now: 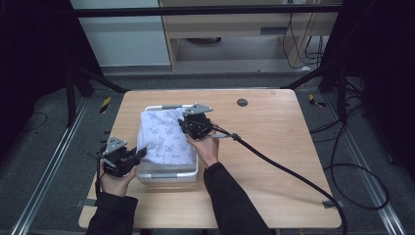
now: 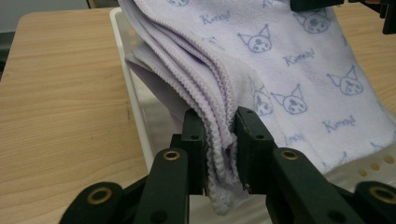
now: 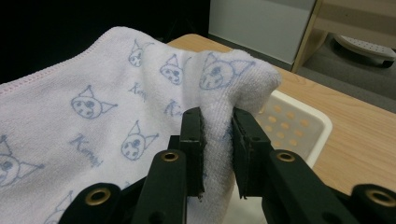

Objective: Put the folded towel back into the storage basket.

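A folded lilac towel [image 1: 164, 137] printed with small cat faces lies over a white perforated basket [image 1: 169, 176] on the wooden table. My left gripper [image 1: 139, 154] is shut on the towel's near left corner; in the left gripper view the stacked hemmed edges [image 2: 219, 140] are pinched between the black jaws. My right gripper [image 1: 188, 125] is shut on the towel's far right corner, and the right gripper view shows a bunched fold of the towel [image 3: 219, 130] squeezed between its jaws above the basket's rim [image 3: 303, 116].
The wooden table [image 1: 264, 147] has bare room to the right of the basket, with a small dark round hole [image 1: 242, 102] near its far edge. A thick black cable [image 1: 284, 166] trails from my right gripper across the table to the right.
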A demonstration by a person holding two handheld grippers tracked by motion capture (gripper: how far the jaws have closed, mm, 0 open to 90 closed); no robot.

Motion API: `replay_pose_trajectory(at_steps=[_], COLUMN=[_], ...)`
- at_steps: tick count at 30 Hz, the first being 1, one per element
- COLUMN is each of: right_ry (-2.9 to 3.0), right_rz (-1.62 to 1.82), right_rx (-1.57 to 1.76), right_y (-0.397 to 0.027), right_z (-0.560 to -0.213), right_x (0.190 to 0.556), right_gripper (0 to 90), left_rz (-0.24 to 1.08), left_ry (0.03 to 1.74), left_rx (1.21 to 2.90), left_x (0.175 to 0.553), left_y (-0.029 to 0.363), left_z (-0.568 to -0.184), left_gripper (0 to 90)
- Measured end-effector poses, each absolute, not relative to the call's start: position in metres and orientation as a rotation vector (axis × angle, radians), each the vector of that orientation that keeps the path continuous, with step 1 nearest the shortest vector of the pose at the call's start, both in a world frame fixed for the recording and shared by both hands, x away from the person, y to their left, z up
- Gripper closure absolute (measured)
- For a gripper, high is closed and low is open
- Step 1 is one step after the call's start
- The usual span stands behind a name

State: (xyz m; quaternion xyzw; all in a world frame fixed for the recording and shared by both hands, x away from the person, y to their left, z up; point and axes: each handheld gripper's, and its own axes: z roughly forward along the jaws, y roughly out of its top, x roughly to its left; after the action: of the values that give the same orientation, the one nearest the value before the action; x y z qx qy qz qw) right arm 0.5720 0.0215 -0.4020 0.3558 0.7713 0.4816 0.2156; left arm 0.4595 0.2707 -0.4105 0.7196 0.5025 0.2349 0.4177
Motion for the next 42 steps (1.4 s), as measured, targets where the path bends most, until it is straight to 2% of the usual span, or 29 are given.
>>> replay_pose_trajectory(at_steps=[28,34,38,42], right_ry=[2.189,2.199,2.188,2.175], right_rz=[1.254,1.221,1.203,1.217], right_rx=[1.037,1.032,1.013,1.000], right_y=[0.022,0.022,0.022,0.020], right_z=[-0.435,-0.438,-0.438,-0.433], right_x=[0.579,0.580,0.578,0.577], right_gripper=[74.1,70.2,69.0,68.1], left_rz=[0.569,0.575,0.608,0.614], left_ry=[1.310,1.329,1.328,1.321], left_rx=[1.893,1.894,1.866,1.843], left_x=[0.470,0.471,0.470,0.467], left_y=[0.263,0.263,0.265,0.267], left_z=[-0.434,-0.436,-0.434,-0.430], left_gripper=[72.9,68.1,61.8,61.4])
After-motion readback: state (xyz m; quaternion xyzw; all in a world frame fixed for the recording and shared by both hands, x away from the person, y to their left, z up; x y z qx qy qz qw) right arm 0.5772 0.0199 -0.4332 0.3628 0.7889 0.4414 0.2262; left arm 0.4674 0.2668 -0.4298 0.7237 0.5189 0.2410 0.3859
